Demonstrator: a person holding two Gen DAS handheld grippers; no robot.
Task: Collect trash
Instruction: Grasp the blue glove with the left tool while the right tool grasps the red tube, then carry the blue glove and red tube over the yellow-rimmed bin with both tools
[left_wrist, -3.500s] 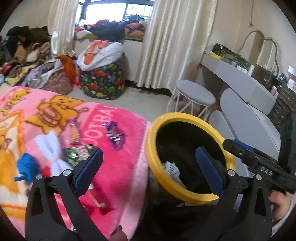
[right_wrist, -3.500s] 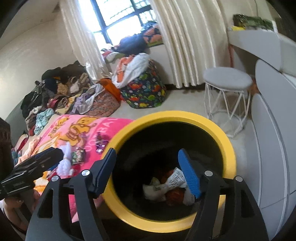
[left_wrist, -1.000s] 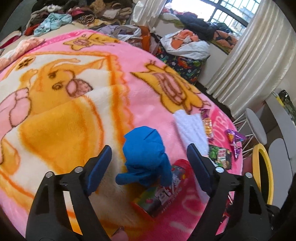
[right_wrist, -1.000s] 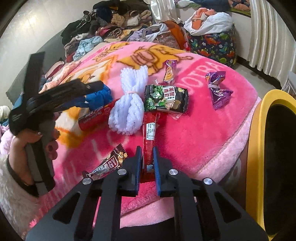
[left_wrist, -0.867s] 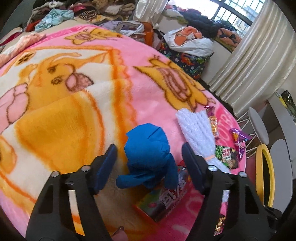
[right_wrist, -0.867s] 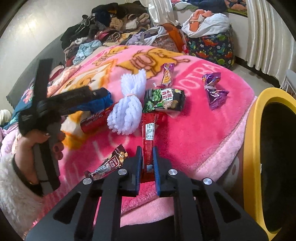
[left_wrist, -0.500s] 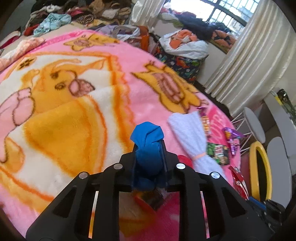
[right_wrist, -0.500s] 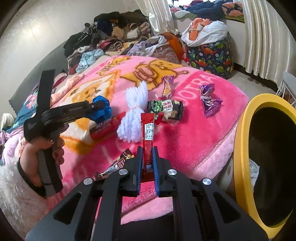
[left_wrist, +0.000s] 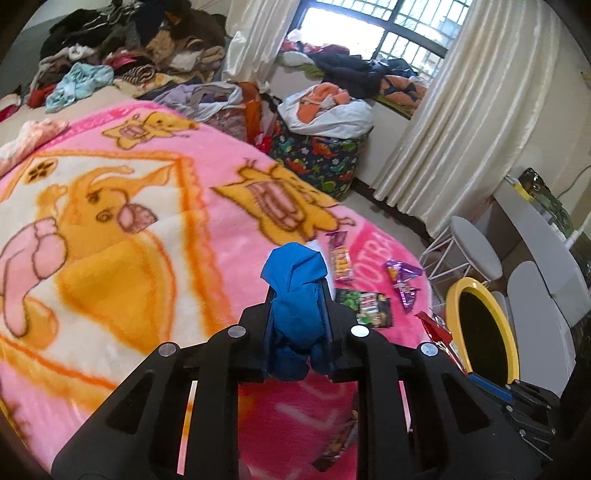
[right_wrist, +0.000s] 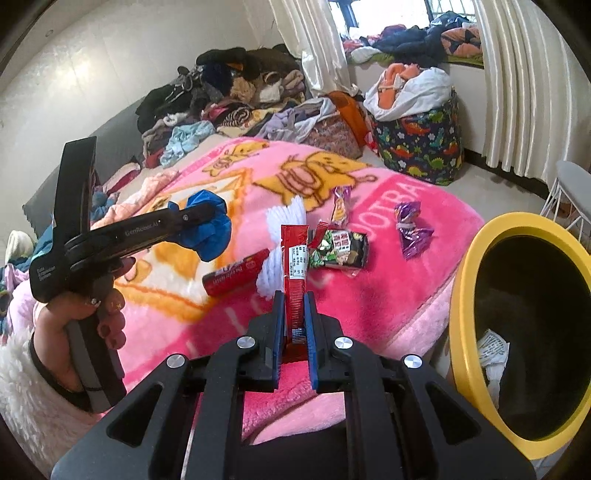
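Both jaws loaded, trash lifted off the bed.

Blue crumpled wad (left_wrist: 295, 306) is clamped in the left gripper (left_wrist: 297, 328); red wrapper (right_wrist: 294, 273) is pinched upright in the right gripper (right_wrist: 294, 321). Carry step. Next: swing both over the yellow-rimmed bin (right_wrist: 461, 295) beside the bed and release. Other wrappers remain on the pink blanket (right_wrist: 388, 295).

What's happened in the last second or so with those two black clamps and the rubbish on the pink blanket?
The left gripper closed on the crumpled blue wad and lifted it off the blanket. The right gripper, still clamped on the red wrapper, raised it too. The other wrappers and the yellow bin stayed put.
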